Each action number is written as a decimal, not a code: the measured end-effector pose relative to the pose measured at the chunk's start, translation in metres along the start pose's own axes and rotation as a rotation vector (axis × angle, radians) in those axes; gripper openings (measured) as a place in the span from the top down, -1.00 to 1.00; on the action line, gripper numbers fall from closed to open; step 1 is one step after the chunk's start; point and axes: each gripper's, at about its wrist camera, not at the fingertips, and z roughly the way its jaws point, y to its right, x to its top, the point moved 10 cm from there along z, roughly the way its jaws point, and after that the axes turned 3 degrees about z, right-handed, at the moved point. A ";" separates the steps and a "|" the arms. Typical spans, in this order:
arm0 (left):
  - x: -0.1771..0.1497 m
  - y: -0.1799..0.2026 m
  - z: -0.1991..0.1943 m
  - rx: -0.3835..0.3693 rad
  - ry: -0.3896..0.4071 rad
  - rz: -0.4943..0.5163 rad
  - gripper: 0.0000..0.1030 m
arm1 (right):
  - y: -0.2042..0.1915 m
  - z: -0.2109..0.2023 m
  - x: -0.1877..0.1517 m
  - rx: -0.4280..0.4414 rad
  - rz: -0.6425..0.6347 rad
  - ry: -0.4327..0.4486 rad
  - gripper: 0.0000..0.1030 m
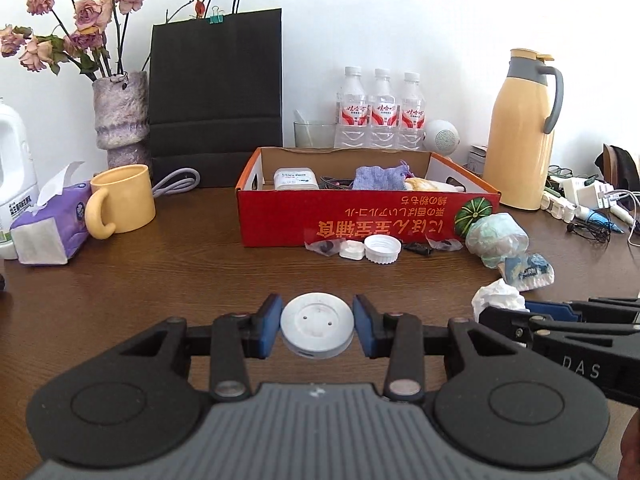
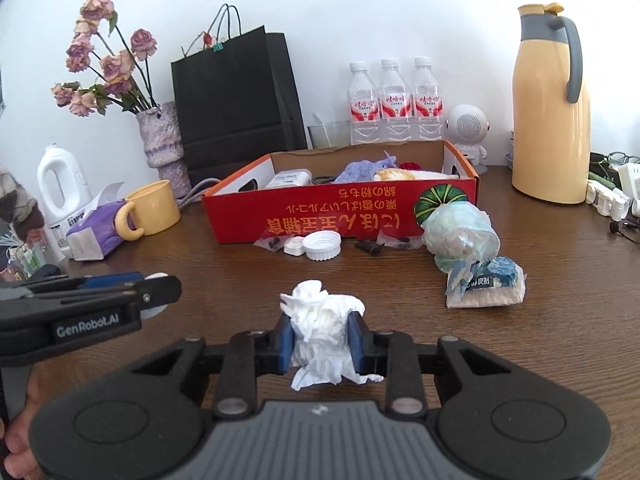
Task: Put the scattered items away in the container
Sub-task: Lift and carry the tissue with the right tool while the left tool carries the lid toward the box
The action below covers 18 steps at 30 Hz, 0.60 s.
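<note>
A white round disc (image 1: 317,330) is gripped by the left gripper (image 1: 317,326) at lower centre. A crumpled tissue (image 2: 322,338) is clamped by the right gripper (image 2: 322,344), below the red box (image 2: 340,216).

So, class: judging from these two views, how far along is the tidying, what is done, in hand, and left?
Done: a purple cloth and a white case lie in the red box. In hand: left tongs grip a white disc; right tongs grip crumpled tissue. Left: a bottle cap, small wrappers and a plastic bag outside the box.

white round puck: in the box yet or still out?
Out. The white round puck sits clamped between the left hand-held gripper pads, short of the red box, lifted off the table.
</note>
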 end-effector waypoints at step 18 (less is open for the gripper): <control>-0.013 0.005 -0.126 -0.038 0.257 -0.040 0.21 | -0.034 -0.147 -0.003 -0.006 -0.019 0.383 0.48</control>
